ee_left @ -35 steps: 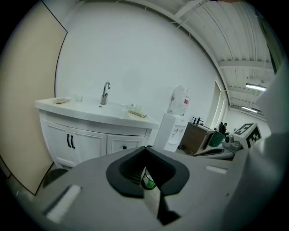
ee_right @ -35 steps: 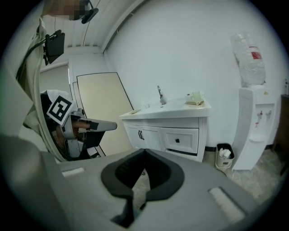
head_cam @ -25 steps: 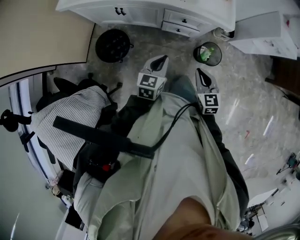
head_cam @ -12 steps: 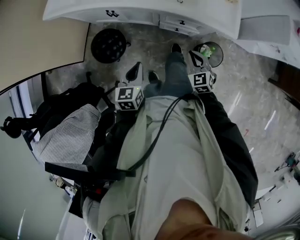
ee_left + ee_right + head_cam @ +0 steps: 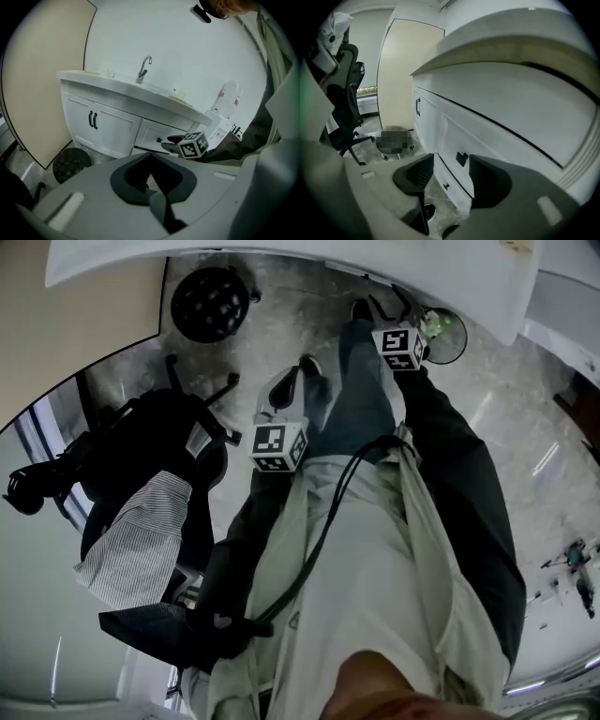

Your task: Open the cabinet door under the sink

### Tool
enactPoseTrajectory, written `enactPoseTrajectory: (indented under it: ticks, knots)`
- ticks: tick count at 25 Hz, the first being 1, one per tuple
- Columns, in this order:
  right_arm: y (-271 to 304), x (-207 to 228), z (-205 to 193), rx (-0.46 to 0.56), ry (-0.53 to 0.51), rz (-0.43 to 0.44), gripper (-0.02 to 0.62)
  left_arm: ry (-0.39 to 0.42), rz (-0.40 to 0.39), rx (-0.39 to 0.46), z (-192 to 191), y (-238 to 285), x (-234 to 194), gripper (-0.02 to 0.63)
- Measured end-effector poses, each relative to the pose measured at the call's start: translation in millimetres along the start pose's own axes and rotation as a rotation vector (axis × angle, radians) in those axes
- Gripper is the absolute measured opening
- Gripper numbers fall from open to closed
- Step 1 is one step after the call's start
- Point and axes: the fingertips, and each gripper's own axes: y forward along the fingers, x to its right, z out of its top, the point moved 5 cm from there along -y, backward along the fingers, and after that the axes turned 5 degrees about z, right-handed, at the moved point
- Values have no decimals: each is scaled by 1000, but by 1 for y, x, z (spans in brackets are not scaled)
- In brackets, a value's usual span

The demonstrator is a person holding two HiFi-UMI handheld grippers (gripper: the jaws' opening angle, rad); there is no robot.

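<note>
Right gripper (image 5: 447, 172) has its jaws opening and spread wide, with nothing pinched. Between them, not touching either pad, shows a white drawer front (image 5: 452, 140) with a small dark pull (image 5: 461, 158). In the head view this gripper is held out close to the vanity, just under the edge of the white countertop (image 5: 281, 263).

Left gripper (image 5: 150, 158) has its jaws pressed together and holds nothing. It hangs farther back from the vanity, beside the person's leg (image 5: 361, 399).

Under the faucet (image 5: 144, 69), the 2 white cabinet doors (image 5: 112, 133) are shut, with 2 dark handles (image 5: 93, 121) side by side at the seam. They lie to the left of the drawer the right gripper faces, well apart from both grippers.

On the marbled floor (image 5: 281, 324), a round black object (image 5: 208, 302) sits near the doors, and a black office chair (image 5: 159, 446) with a striped cloth (image 5: 131, 540) stands behind.
</note>
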Motion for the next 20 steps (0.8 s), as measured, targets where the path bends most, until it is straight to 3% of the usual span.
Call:
enactPoseTrajectory:
  ticks: [8,10,12,20]
  knots:
    - [58,20,-8,-85,-90,22,219,-57,4,-40,-31,4,-1,8]
    - [61,22,-10,-94,-149,-36,188,-73,22,-40,-34,7,-8,8]
    - [59,30,-11,-94,-174,-79,96,-89,38,-33,-35,11,-15,8]
    - [55,29,-11,-86,-171,-75,72,-115,52,-17,-35,39,-23,8]
